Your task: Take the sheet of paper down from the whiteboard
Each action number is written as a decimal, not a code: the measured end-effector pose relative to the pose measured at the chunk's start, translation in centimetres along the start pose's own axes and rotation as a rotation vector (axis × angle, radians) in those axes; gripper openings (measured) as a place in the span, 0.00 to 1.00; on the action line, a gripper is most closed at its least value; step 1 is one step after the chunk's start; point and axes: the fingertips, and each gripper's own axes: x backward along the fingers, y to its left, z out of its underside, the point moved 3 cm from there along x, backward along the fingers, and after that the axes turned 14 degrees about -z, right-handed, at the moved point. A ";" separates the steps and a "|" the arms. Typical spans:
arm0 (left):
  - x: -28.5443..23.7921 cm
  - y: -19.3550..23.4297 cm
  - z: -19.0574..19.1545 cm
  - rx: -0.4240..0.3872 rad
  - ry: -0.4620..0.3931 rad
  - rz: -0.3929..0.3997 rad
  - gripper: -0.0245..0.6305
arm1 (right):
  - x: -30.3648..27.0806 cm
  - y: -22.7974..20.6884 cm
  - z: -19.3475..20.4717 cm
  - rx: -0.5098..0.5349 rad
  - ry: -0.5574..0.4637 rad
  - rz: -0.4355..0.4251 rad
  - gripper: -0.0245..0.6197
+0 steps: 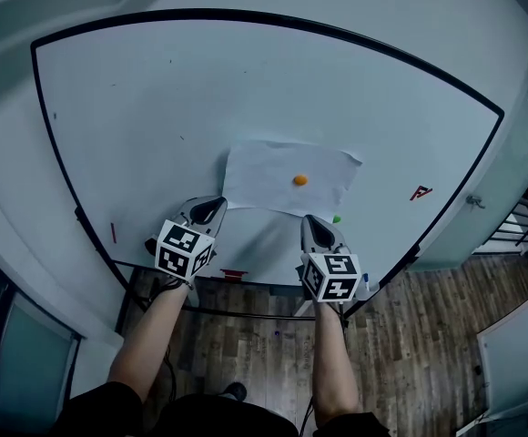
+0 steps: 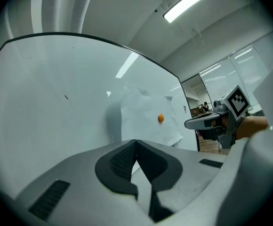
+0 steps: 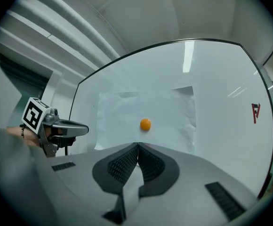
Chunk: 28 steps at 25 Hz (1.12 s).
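Nearest us, our two bare forearms reach forward, the left forearm (image 1: 147, 342) and the right forearm (image 1: 335, 364) each ending in a grey hand-held gripper with a black-and-white marker cube. Our left gripper (image 1: 213, 207) has its dark ribbed pads pressed together at the tip, and its nose sits just beside the lower left corner of the white sheet of paper (image 1: 278, 173). Our right gripper (image 1: 316, 222) is likewise closed tight, pad against pad, just below the sheet's bottom edge. We cannot tell whether either tip touches the paper.

That sheet hangs on the far, black-framed whiteboard (image 1: 191, 98), low and right of centre, slightly creased, with a small round orange magnet (image 1: 299, 180) on its middle. Near its lower right corner sits a small green magnet (image 1: 337, 218), and farther right a red mark (image 1: 420, 192). Dark wooden floorboards (image 1: 419, 353) lie below the board.
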 end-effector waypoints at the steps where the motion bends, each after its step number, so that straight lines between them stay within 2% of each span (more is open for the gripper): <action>1: -0.2 0.2 -0.2 -0.001 -0.005 0.000 0.07 | -0.2 -0.1 -0.1 0.001 -0.002 -0.002 0.07; 7: -1.9 1.1 -0.9 -0.011 -0.021 0.006 0.08 | -1.4 -1.0 -0.2 0.004 -0.004 -0.001 0.07; 10: -3.0 1.2 -1.4 -0.013 -0.027 0.020 0.21 | -2.0 -1.3 -0.4 0.010 -0.010 -0.001 0.07; 18: -5.2 0.7 -2.2 -0.012 -0.051 0.066 0.20 | -2.9 -2.7 -0.4 0.009 -0.007 0.011 0.07; 22: -5.4 0.8 -2.0 -0.003 -0.062 0.073 0.09 | -3.2 -3.1 -0.4 0.014 -0.008 0.015 0.07; 28: -5.9 0.8 -1.8 0.012 -0.052 0.106 0.07 | -3.3 -3.7 -0.7 0.016 -0.018 0.035 0.07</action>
